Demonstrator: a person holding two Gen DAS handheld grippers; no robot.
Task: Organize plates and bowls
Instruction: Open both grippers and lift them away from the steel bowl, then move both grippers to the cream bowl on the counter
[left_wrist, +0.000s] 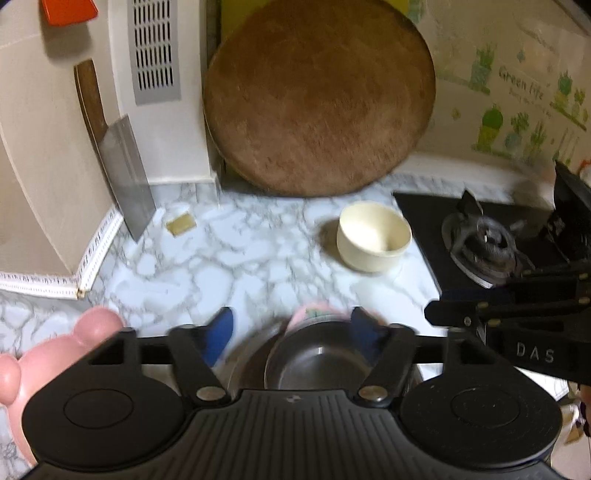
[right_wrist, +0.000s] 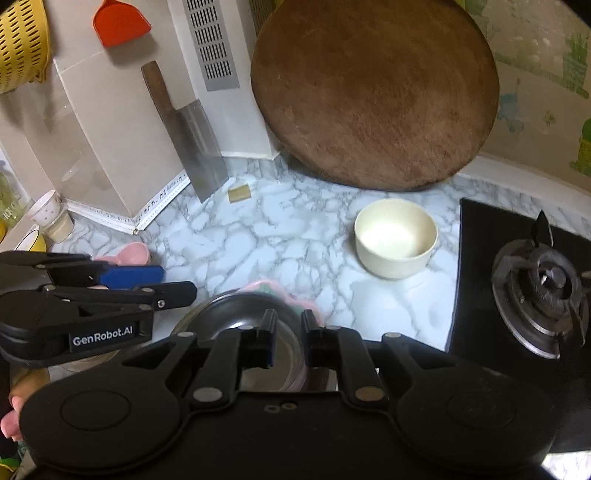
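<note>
A metal bowl (left_wrist: 317, 358) (right_wrist: 236, 314) sits nested on a pink and green dish (left_wrist: 317, 308) (right_wrist: 280, 291) on the marble counter. My left gripper (left_wrist: 293, 332) (right_wrist: 166, 282) is open, its blue pads either side of the bowl and apart from it. My right gripper (right_wrist: 288, 332) (left_wrist: 436, 315) is shut just over the bowl's near right side; I cannot tell if it pinches the rim. A cream bowl (left_wrist: 373, 236) (right_wrist: 395, 236) stands alone farther back. A pink bear-shaped dish (left_wrist: 55, 350) (right_wrist: 125, 254) lies at the left.
A round wooden cutting board (left_wrist: 317, 96) (right_wrist: 373, 92) leans on the back wall, a cleaver (left_wrist: 122, 166) (right_wrist: 192, 140) to its left. The gas stove (left_wrist: 480, 243) (right_wrist: 543, 291) borders the counter on the right. Cups (right_wrist: 48, 210) stand at far left.
</note>
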